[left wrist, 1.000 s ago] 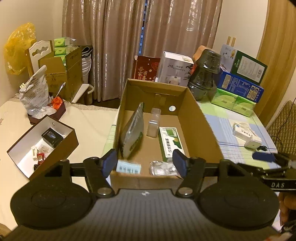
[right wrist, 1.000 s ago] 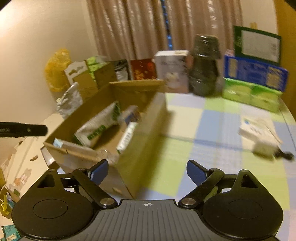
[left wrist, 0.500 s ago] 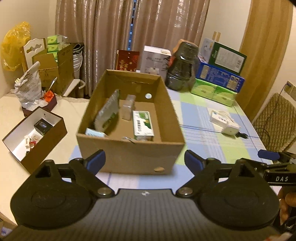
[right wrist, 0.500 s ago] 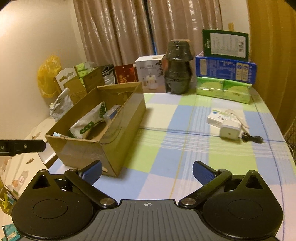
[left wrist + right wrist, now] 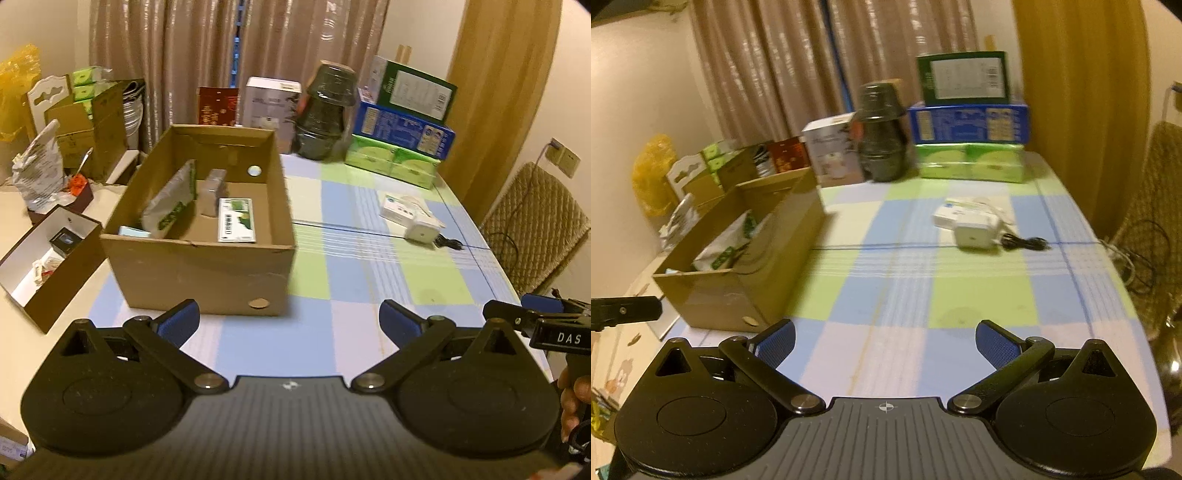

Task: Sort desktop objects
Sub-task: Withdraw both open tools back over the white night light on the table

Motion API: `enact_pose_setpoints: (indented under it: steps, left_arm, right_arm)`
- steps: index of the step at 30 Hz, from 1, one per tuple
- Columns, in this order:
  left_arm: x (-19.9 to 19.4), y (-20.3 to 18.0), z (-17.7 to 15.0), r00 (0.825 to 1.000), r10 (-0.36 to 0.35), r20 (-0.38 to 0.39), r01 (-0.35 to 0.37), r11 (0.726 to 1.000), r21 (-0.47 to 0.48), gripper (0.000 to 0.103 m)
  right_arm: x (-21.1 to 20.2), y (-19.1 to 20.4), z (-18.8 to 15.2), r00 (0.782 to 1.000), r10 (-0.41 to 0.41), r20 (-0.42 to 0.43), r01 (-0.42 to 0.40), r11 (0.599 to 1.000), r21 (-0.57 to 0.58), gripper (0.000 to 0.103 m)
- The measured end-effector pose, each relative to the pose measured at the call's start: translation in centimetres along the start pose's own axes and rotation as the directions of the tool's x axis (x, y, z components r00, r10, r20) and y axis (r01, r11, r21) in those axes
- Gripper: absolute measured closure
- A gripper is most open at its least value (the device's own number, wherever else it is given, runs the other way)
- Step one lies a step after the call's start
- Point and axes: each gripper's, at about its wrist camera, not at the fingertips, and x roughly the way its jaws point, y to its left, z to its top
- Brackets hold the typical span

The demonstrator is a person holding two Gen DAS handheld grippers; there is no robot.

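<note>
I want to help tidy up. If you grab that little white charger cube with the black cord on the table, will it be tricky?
The white charger cube looks small and boxy, so probably stiff and light. Its smooth sides might slip. The black cord is loose and floppy, so it would likely trail behind.

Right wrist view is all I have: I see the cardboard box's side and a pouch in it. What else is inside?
Observer: A green-and-white carton lies flat on the floor of the box, just right of the pouch.
Operator: Is the left gripper carrying anything?
Observer: No. Its jaws have just been opening and stand wide, with nothing between them.
</note>
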Motion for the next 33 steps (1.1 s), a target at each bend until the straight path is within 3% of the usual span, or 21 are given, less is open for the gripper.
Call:
enact_pose_setpoints:
  steps: [21,33]
  left_arm:
    - [3.3,-8.5,1.1,0.994,-0.104,-0.044,0.11,0.981,0.158,0.001]
    - [6.9,-12.7,2.3,0.983,-0.155,-0.097,0.176,0.943,0.281,0.001]
  right_arm:
    - [-3.2,-8.2,-1.1,0.992,-0.128,0.016,0.125,0.984,0.128,0.002]
    - [-2.8,-11.7,0.1,0.989,-0.151,-0.004,0.15,0.983,0.106,0.002]
